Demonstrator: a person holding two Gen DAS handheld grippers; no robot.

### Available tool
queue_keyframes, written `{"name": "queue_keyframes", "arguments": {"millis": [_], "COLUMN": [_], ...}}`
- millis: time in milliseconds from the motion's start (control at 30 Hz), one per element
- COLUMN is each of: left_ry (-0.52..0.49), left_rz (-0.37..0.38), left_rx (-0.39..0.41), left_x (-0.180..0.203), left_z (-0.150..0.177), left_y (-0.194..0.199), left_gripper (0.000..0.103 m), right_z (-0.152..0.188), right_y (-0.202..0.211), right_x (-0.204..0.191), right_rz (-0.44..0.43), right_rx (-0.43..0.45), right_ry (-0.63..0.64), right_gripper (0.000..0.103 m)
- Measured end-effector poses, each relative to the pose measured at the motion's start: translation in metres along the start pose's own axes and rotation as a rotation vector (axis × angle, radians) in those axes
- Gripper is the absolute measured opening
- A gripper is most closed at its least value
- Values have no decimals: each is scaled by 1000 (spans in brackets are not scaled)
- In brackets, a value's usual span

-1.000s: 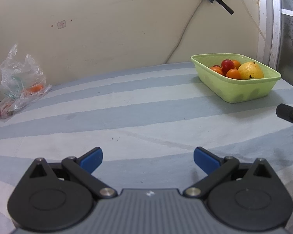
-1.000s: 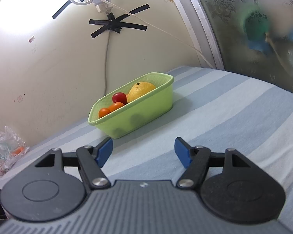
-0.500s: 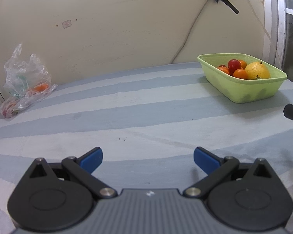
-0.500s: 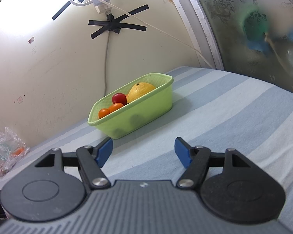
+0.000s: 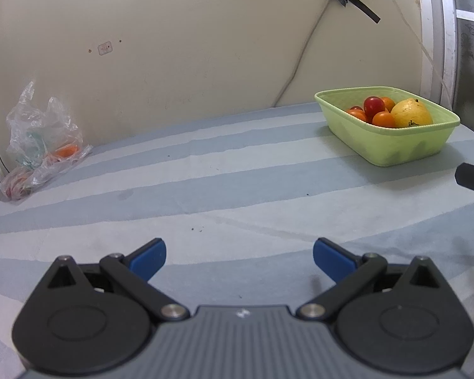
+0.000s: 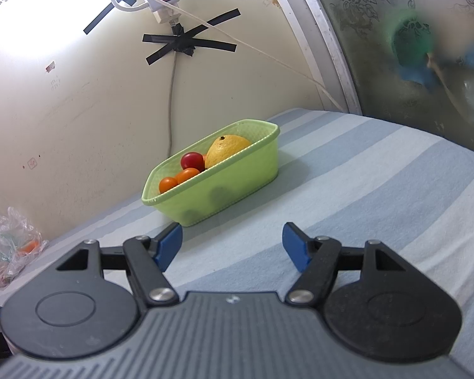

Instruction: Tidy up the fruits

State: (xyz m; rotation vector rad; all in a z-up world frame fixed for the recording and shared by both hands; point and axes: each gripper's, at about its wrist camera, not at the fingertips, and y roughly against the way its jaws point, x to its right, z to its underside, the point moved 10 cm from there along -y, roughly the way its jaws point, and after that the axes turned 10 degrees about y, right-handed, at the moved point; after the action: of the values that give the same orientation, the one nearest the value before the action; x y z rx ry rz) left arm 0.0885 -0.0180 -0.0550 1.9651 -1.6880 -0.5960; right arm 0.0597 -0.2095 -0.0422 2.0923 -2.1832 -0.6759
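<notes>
A light green basket (image 5: 395, 145) (image 6: 237, 186) stands on the striped cloth near the wall. Inside it lie a yellow lemon (image 5: 410, 113) (image 6: 227, 150), a red tomato (image 5: 373, 105) (image 6: 191, 160) and several small orange tomatoes (image 5: 383, 119) (image 6: 188, 175). My left gripper (image 5: 239, 257) is open over bare cloth, well short and left of the basket, nothing between its blue pads. My right gripper (image 6: 232, 244) is open too, just in front of the basket, empty. One of its black fingers (image 5: 472, 178) pokes in at the right edge of the left wrist view.
A crumpled clear plastic bag (image 5: 41, 145) (image 6: 11, 243) with something orange inside lies at the far left against the wall. A cable taped to the wall (image 6: 173, 94) runs down behind the basket. A frosted glass panel (image 6: 410, 57) stands to the right.
The left wrist view has swung slightly leftward, so the basket and bag sit a little further right in it. The right gripper and the fruit have not moved.
</notes>
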Motion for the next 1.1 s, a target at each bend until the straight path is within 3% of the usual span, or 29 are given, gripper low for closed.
{"name": "queue_keyframes", "arguments": {"millis": [1100], "left_ry": [10], "left_rz": [9], "left_rx": [19], "left_x": [-2], "left_z": [-5], "left_y": [4], "left_gripper": [103], "right_z": [-1], "right_y": [1], "right_x": [0], "right_rz": [-2], "right_rx": [1], "right_ry": [-3], "right_gripper": [72]}}
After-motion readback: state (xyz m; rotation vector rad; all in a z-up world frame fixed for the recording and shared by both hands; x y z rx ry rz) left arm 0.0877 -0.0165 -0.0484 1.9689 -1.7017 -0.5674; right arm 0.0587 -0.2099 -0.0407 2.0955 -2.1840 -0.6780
